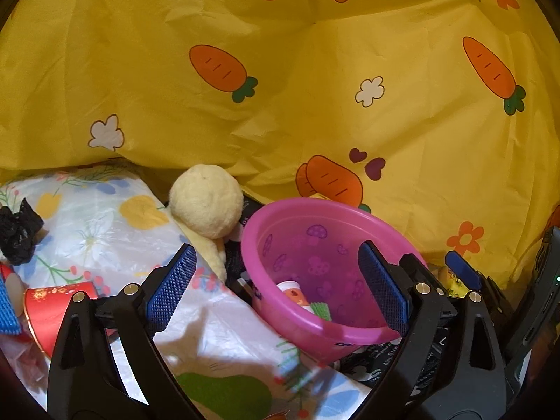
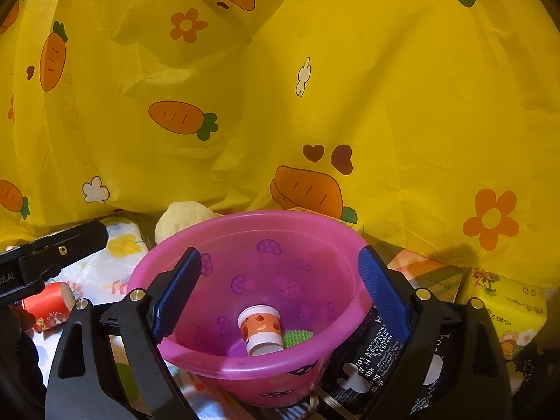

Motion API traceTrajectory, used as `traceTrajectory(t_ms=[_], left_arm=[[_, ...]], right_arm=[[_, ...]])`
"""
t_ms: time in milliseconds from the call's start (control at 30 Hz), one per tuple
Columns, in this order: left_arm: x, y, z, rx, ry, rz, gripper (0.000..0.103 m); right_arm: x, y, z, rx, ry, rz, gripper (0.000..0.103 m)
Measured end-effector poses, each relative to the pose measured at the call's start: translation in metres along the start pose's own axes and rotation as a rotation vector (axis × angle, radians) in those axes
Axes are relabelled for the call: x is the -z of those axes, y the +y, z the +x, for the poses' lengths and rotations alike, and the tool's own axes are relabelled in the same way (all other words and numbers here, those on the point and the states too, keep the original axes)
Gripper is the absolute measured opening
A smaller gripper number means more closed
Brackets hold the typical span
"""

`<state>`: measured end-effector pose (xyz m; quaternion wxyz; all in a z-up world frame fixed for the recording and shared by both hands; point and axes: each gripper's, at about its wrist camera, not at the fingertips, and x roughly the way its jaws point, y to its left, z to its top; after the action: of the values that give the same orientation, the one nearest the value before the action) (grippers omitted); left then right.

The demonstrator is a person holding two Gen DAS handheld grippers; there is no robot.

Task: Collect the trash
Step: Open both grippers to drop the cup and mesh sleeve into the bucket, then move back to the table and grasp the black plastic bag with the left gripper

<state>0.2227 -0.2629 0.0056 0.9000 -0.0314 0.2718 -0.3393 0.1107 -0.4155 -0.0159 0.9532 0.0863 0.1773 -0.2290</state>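
You're holding both grippers spread wide, gripping nothing: right gripper is hovering over the pink basin, left gripper beside its rim. Small paper cup is lying inside; red cup is lying left of it.

Both tongs wide apart, empty.

Warm, fairly dim indoor light tints both views yellow. The yellow curtain is evenly lit and free of glare. The left tongs throw a soft shadow onto the floral plastic sheet. Fisheye bending curves the edges, the corners go black, and nearby parts look slightly soft.
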Motion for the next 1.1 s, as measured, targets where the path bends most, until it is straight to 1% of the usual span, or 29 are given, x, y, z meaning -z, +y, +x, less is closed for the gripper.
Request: traceTrajectory(t_ms=[100, 133, 167, 200, 333, 433, 533, 667, 833, 1000, 1100], left_arm=[[0.004, 0.006, -0.013, -0.03, -0.009, -0.006, 0.092], [0.005, 0.007, -0.018, -0.042, -0.013, -0.002, 0.092], [0.006, 0.008, -0.023, -0.052, -0.02, 0.002, 0.092], [0.007, 0.008, -0.027, -0.062, -0.026, 0.004, 0.092], [0.012, 0.011, -0.05, -0.1, -0.052, 0.012, 0.092], [0.02, 0.015, -0.071, -0.145, -0.075, 0.02, 0.092], [0.029, 0.024, -0.094, -0.215, -0.092, 0.028, 0.092], [0.042, 0.044, -0.123, -0.31, -0.097, 0.007, 0.092], [0.061, 0.073, -0.162, -0.445, -0.114, -0.031, 0.092], [0.08, 0.1, -0.194, -0.534, -0.116, -0.064, 0.092], [0.089, 0.116, -0.211, -0.582, -0.115, -0.084, 0.092]], right_arm=[[-0.001, 0.005, -0.005, -0.005, -0.004, -0.007, 0.089], [-0.002, 0.007, -0.008, -0.005, -0.009, -0.011, 0.091], [-0.002, 0.009, -0.011, -0.007, -0.014, -0.012, 0.095], [-0.002, 0.011, -0.013, -0.007, -0.022, -0.011, 0.096], [-0.002, 0.017, -0.025, 0.003, -0.042, -0.002, 0.097], [-0.001, 0.021, -0.033, -0.009, -0.039, 0.012, 0.097], [0.002, 0.029, -0.044, -0.026, -0.039, 0.006, 0.097], [0.008, 0.05, -0.062, -0.053, -0.055, -0.026, 0.097], [0.019, 0.084, -0.086, -0.108, -0.072, -0.073, 0.097], [0.033, 0.116, -0.103, -0.188, -0.066, -0.096, 0.097], [0.04, 0.133, -0.113, -0.254, -0.055, -0.106, 0.097]])
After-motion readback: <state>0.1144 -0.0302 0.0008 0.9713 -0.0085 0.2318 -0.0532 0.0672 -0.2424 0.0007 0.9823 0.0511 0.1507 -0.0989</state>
